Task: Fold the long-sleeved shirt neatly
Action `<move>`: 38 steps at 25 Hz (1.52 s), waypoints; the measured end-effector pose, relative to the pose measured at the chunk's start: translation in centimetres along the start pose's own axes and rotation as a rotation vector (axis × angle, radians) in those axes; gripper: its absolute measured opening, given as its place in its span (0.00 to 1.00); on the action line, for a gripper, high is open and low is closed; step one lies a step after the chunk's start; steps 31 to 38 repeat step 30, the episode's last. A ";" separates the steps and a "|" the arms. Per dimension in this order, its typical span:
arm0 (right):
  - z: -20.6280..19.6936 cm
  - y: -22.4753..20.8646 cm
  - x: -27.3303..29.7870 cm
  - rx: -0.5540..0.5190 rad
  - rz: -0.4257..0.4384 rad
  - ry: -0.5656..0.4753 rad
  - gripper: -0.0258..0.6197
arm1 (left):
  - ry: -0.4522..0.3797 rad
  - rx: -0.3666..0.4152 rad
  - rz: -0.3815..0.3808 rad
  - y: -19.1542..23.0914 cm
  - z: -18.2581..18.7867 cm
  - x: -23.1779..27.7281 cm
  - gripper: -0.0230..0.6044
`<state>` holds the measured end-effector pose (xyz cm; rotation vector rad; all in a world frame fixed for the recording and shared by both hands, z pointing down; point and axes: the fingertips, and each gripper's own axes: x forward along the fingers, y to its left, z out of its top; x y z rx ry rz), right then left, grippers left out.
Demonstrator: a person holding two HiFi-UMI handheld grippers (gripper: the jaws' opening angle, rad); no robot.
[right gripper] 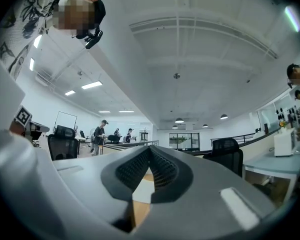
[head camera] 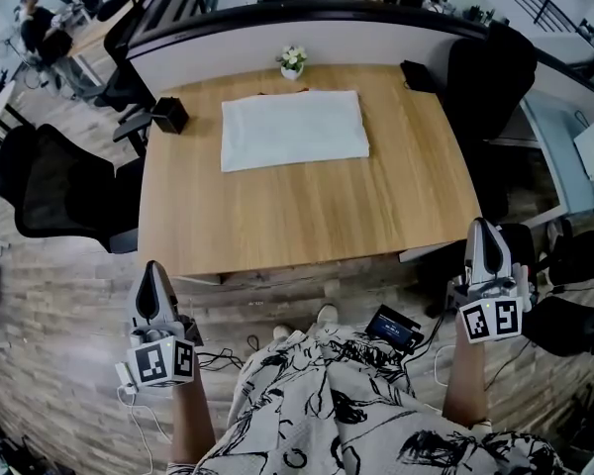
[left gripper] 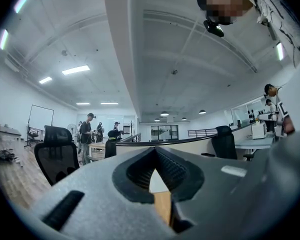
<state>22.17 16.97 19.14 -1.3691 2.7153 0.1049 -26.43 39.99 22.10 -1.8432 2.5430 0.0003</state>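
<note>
A white shirt lies folded into a flat rectangle at the far middle of the wooden table. Both grippers hang well short of it, off the table's near edge and close to the person's body. My left gripper is at the lower left, shut with nothing in it. My right gripper sits past the table's near right corner, also shut and empty. In the left gripper view the jaws meet at the tips, as they do in the right gripper view. Both point level across the room.
A small flower pot stands at the table's back edge, a black box at its back left corner and a dark flat item at its back right. Black office chairs flank the table. A black device lies on the floor.
</note>
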 end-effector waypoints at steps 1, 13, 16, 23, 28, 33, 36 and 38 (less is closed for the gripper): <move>0.0 0.1 0.1 -0.003 -0.002 -0.003 0.05 | 0.000 0.003 0.001 0.1 0.1 0.2 0.04; -0.3 1.5 0.6 -0.029 0.011 0.013 0.05 | -0.013 0.016 -0.005 0.0 0.2 1.5 0.04; -0.3 1.6 0.7 -0.023 0.015 0.014 0.05 | -0.009 0.018 0.000 0.0 0.1 1.6 0.04; -0.9 1.8 1.2 -0.010 0.014 0.020 0.05 | -0.009 0.019 -0.008 -0.7 0.0 1.9 0.04; -1.0 2.1 1.6 -0.016 0.027 0.026 0.05 | -0.008 0.032 -0.015 -1.3 0.2 1.9 0.04; -1.1 2.1 1.5 -0.018 0.032 0.029 0.05 | -0.006 0.034 -0.015 -1.5 0.1 1.8 0.04; -1.1 2.1 1.5 -0.018 0.032 0.029 0.05 | -0.006 0.034 -0.015 -1.5 0.1 1.8 0.04; -1.1 2.1 1.5 -0.018 0.032 0.029 0.05 | -0.006 0.034 -0.015 -1.5 0.1 1.8 0.04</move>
